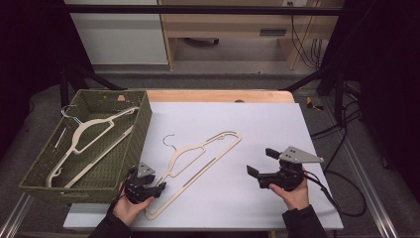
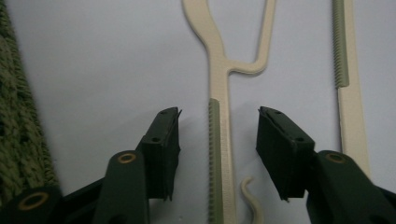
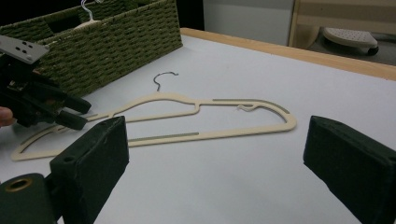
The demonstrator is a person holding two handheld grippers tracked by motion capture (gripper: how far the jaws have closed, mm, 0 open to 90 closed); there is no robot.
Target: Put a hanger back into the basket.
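A cream hanger (image 1: pixel 198 158) with a metal hook lies flat on the white mat, running diagonally from near left to far right. My left gripper (image 1: pixel 161 189) is low over its near end. In the left gripper view the jaws (image 2: pixel 219 112) straddle one arm of the hanger (image 2: pixel 219 60), with a gap on each side and the pads (image 2: pixel 163 140) clear of it. My right gripper (image 1: pixel 261 162) is held to the right of the hanger, wide open (image 3: pixel 217 123) with nothing between its fingers. From there the hanger (image 3: pixel 187 100) and the left gripper (image 3: pixel 70 112) lie ahead.
A green woven basket (image 1: pixel 143 124) stands at the left edge of the mat and holds another cream hanger (image 1: pixel 81 136). The white mat (image 1: pixel 257 124) covers a wooden table (image 1: pixel 218 95). Black frame bars and cables run along the right side.
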